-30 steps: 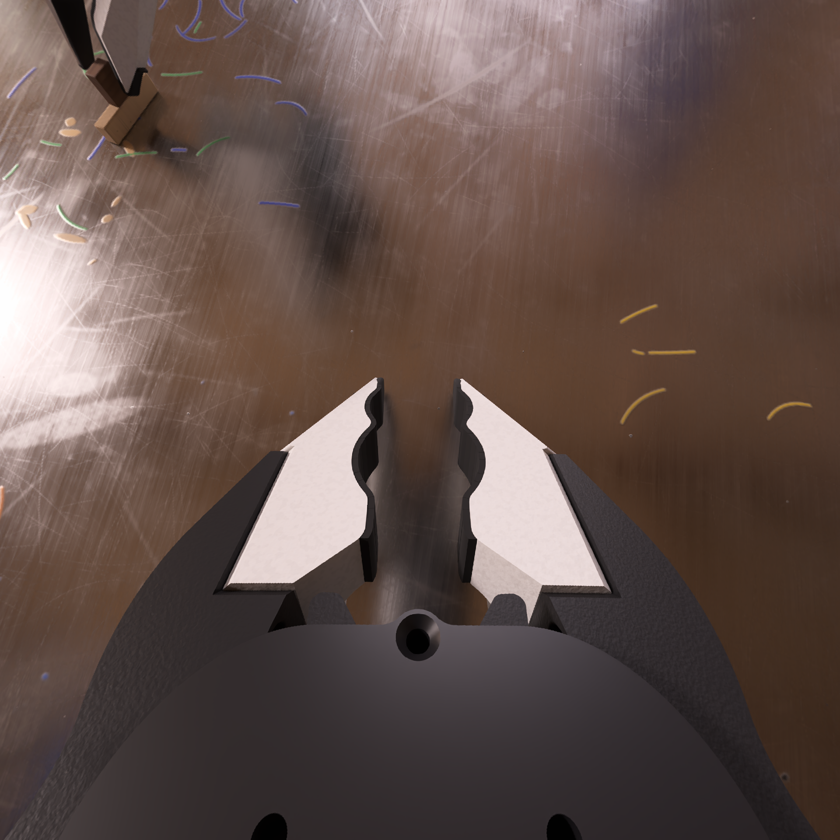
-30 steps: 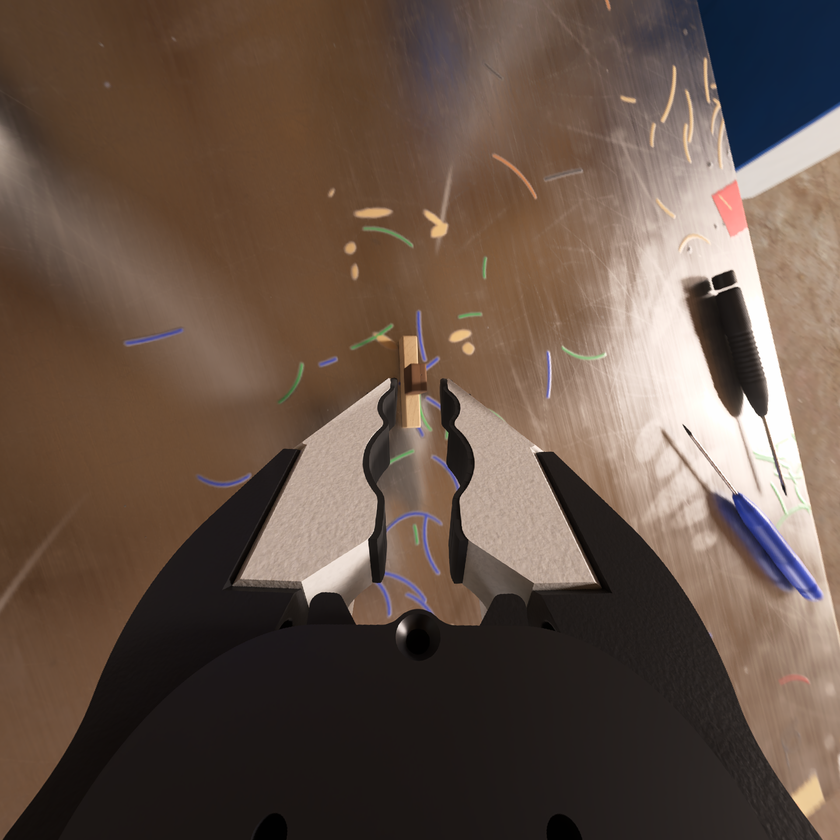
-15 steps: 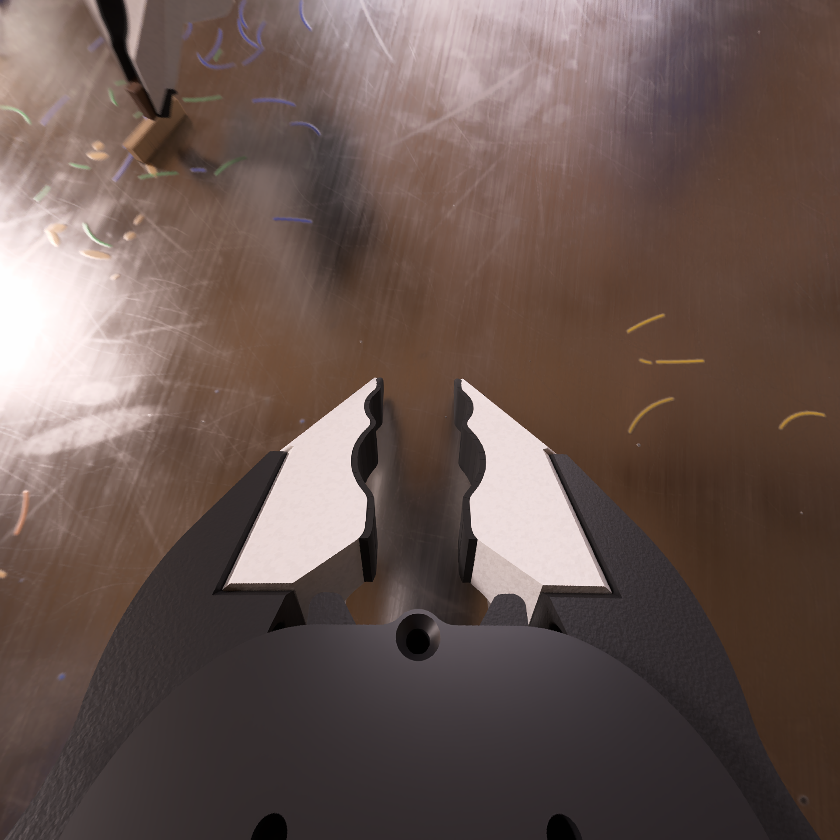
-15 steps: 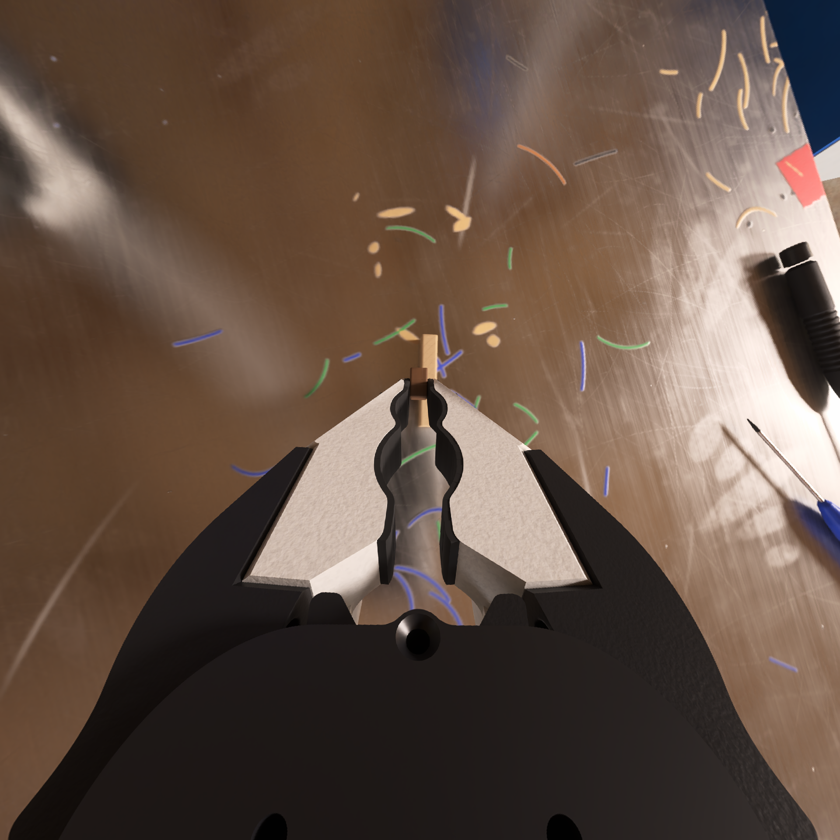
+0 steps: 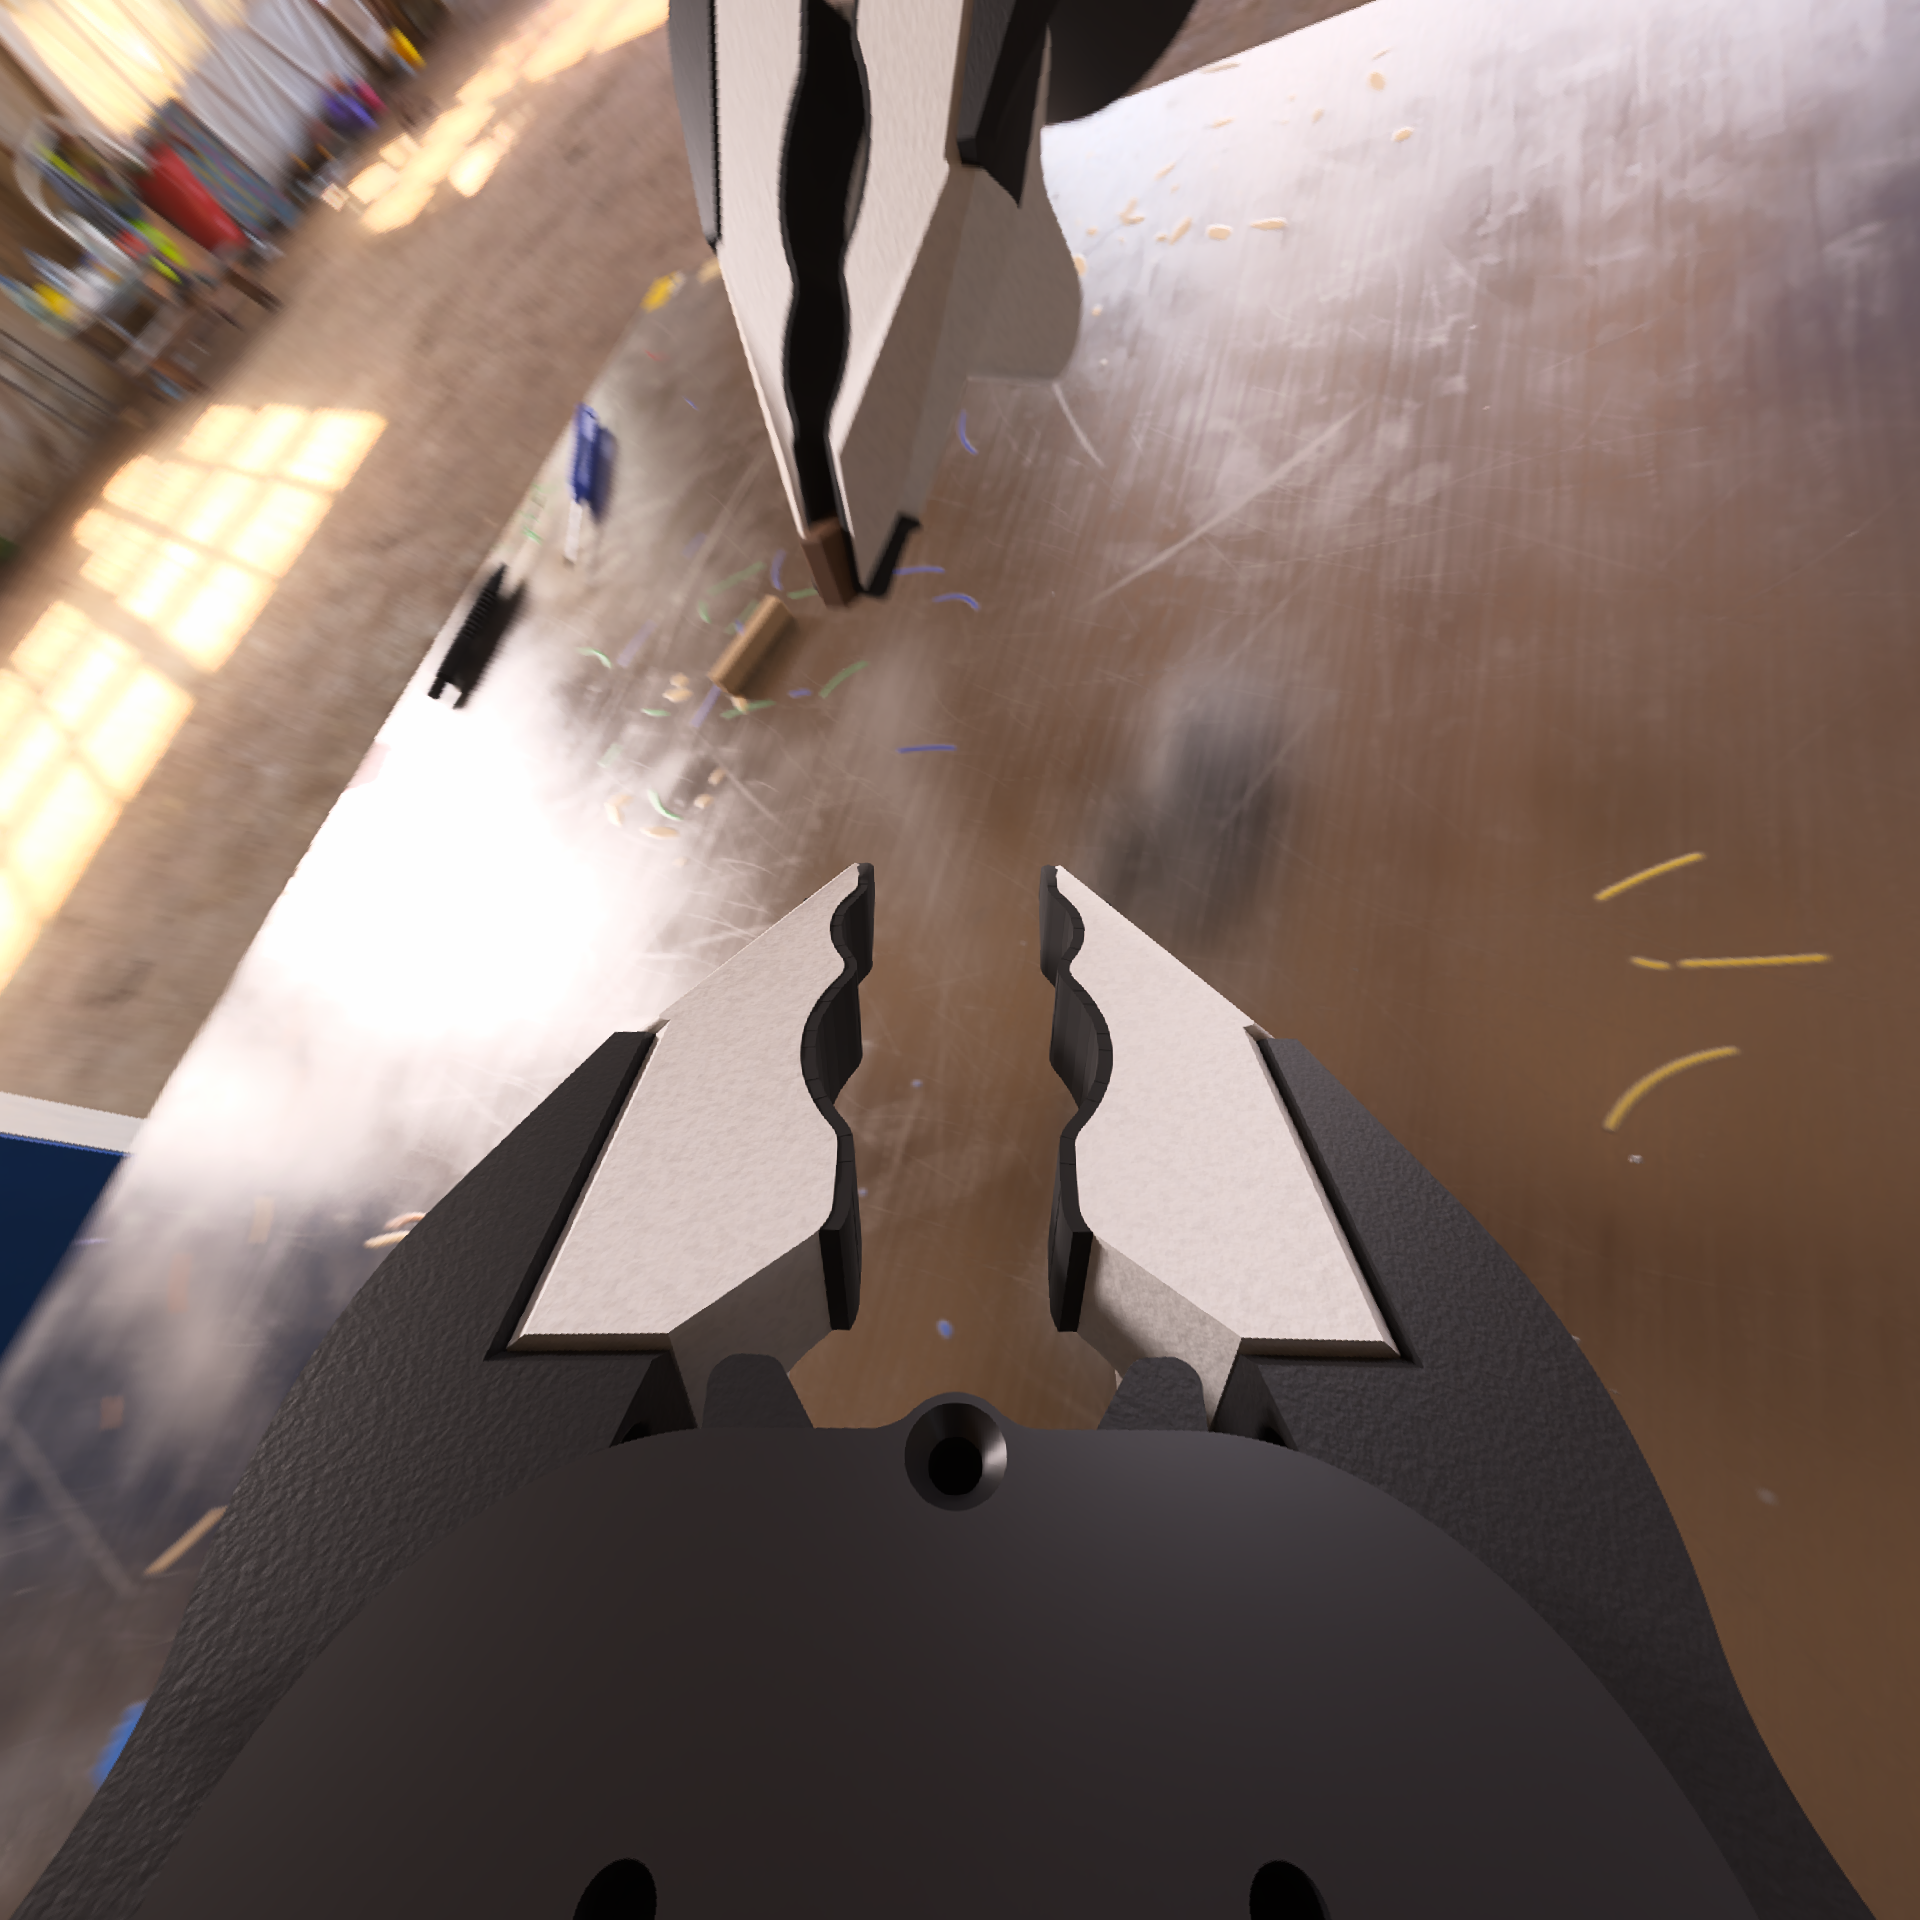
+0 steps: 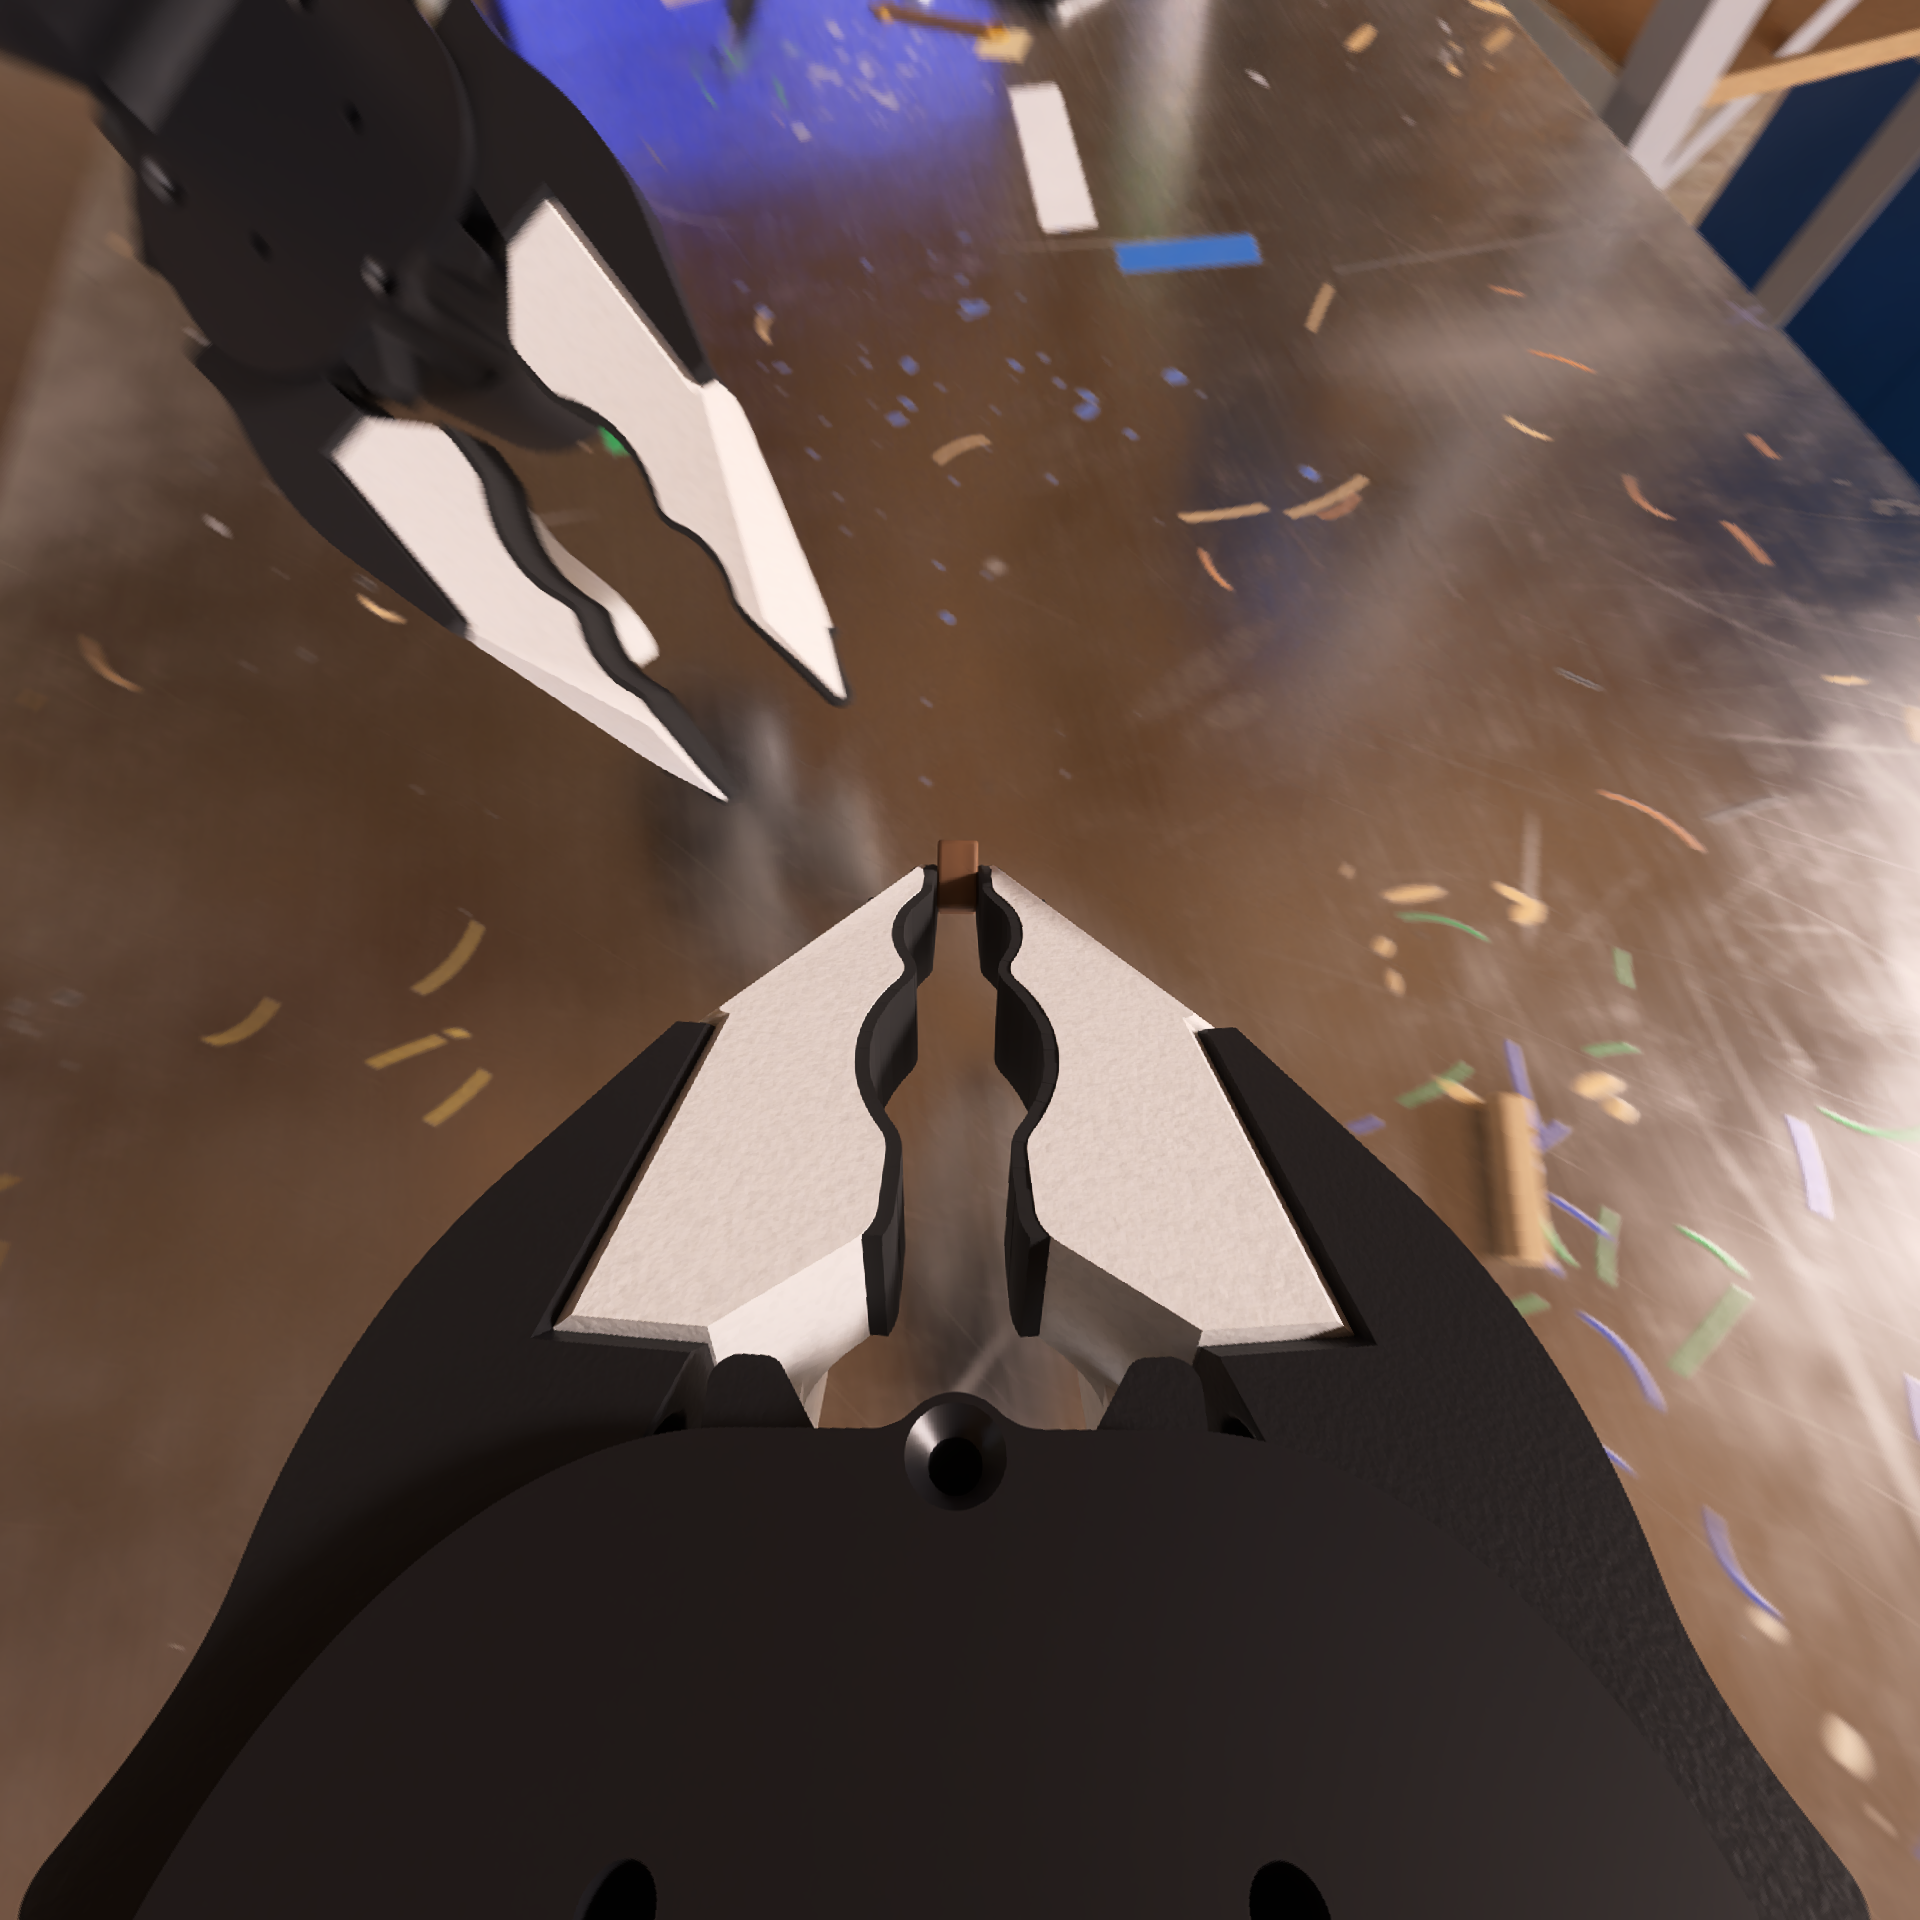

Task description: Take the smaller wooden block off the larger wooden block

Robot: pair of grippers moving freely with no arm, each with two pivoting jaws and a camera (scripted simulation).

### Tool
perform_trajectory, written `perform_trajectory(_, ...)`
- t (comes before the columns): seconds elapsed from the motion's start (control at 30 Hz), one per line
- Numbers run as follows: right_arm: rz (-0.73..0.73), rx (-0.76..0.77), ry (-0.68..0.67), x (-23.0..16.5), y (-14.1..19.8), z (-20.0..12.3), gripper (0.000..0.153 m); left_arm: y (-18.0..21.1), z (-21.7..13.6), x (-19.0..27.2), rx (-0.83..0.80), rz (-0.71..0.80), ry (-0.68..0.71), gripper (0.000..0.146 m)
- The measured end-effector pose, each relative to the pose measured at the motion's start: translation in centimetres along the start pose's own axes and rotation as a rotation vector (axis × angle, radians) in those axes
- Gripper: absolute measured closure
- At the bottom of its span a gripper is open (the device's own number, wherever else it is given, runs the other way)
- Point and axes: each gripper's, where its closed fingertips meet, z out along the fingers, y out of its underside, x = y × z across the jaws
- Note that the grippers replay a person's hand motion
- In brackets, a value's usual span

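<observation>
My right gripper (image 6: 958, 883) is shut on the smaller wooden block (image 6: 957, 870), a small dark-brown cube pinched at its fingertips and held above the table. In the left wrist view the same gripper (image 5: 847, 582) hangs from the top with the small block (image 5: 828, 561) at its tips. The larger wooden block (image 5: 750, 646), a pale elongated piece, lies flat on the table just below and left of it; it also shows in the right wrist view (image 6: 1512, 1179) at the right. My left gripper (image 5: 956, 883) is open and empty, low over the table; it shows in the right wrist view (image 6: 779, 743) too.
The scratched brown metal table (image 5: 1455, 623) is strewn with coloured shavings. A black tool (image 5: 478, 629) and a blue tool (image 5: 587, 473) lie near its far edge. A white strip (image 6: 1051, 156) and a blue strip (image 6: 1184, 252) lie at the back.
My right gripper has lifted the smaller block off the larger one and swung away from it. The larger block stays on the table. Both views have tilted; the left gripper stays open.
</observation>
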Motion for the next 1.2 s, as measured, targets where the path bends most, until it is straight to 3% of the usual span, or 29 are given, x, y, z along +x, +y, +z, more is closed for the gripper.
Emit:
perform_trajectory(0.13,0.063,0.06,-0.092,-2.2,-1.3,1.1,0.146,-0.8,-0.4,-0.3,0.018,0.107,-0.08,0.114)
perform_trajectory(0.53,0.158,0.113,-0.199,-3.9,-2.2,2.3,0.146,-2.3,-1.9,-1.3,0.083,0.188,-0.186,0.12)
perform_trajectory(0.83,0.186,0.124,-0.236,-4.4,-2.1,2.6,0.146,-2.5,-2.0,-0.9,0.108,0.18,-0.15,0.135)
perform_trajectory(1.2,0.199,0.123,-0.273,-5.0,-2.0,2.9,0.146,-3.0,-2.5,-1.3,0.123,0.24,-0.211,0.126)
